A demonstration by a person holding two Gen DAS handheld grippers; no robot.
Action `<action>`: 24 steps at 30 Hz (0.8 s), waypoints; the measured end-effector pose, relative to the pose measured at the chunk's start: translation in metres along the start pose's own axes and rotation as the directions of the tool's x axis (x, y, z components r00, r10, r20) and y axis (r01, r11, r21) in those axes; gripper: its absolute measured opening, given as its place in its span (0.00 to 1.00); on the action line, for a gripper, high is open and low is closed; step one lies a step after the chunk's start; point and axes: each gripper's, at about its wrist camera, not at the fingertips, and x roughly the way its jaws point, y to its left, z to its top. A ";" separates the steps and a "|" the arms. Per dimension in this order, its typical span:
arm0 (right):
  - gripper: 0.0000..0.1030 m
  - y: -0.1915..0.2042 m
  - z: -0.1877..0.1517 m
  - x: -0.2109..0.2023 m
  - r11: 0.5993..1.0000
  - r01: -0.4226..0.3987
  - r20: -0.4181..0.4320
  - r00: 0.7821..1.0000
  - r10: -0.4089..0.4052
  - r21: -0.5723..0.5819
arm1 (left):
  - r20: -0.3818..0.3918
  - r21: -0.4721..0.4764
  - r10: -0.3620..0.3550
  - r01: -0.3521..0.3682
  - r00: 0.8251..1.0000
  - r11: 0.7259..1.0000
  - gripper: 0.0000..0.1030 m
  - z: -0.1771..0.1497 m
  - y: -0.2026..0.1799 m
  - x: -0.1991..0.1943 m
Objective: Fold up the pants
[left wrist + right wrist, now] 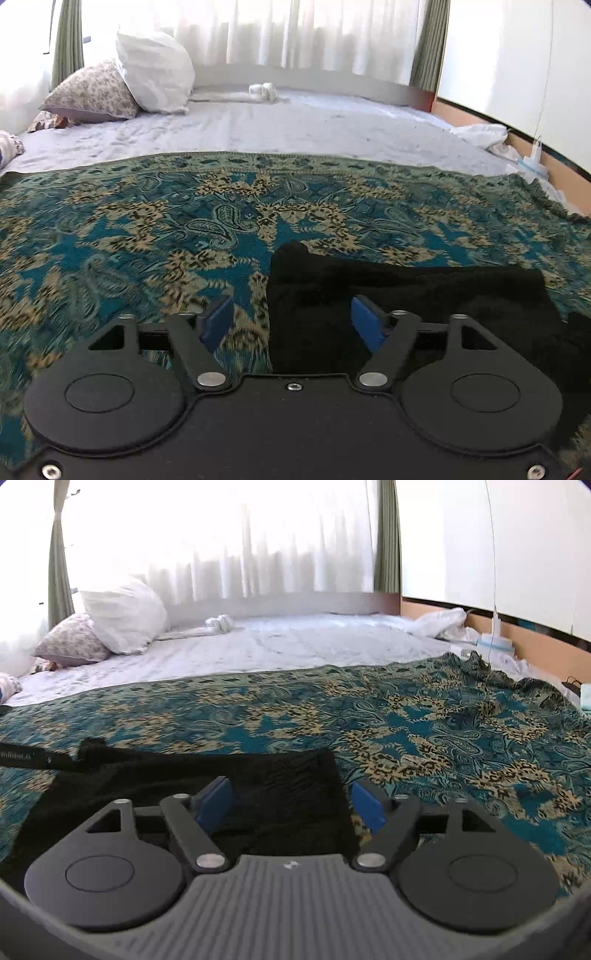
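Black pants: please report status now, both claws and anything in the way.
Left claw open, right claw open, neither gripping. Black pants lie on the paisley blanket. Nothing blocking.

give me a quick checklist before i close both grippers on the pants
1. Left gripper open: ok.
2. Right gripper open: ok.
3. Black pants lying on the patterned blanket: ok.
4. Pants edge between the left fingers: ok, the left edge runs through the gap.
5. Pants edge between the right fingers: ok, the right edge sits just inside the gap.
6. Fingers low enough to catch fabric: cannot tell.
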 end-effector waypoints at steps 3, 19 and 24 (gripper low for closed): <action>0.86 0.011 -0.011 -0.018 1.000 -0.007 0.001 1.000 0.007 -0.026 | 0.017 0.003 0.005 -0.005 1.000 1.000 0.81 -0.016 -0.006 -0.028; 1.00 0.039 -0.079 -0.066 0.997 -0.006 -0.112 0.994 -0.004 -0.081 | -0.097 -0.003 0.014 -0.014 0.995 1.000 1.00 -0.127 -0.028 -0.100; 1.00 0.039 -0.089 -0.063 0.996 -0.004 -0.144 0.990 -0.009 -0.091 | -0.095 0.065 0.051 -0.045 0.994 0.997 1.00 -0.133 -0.039 -0.099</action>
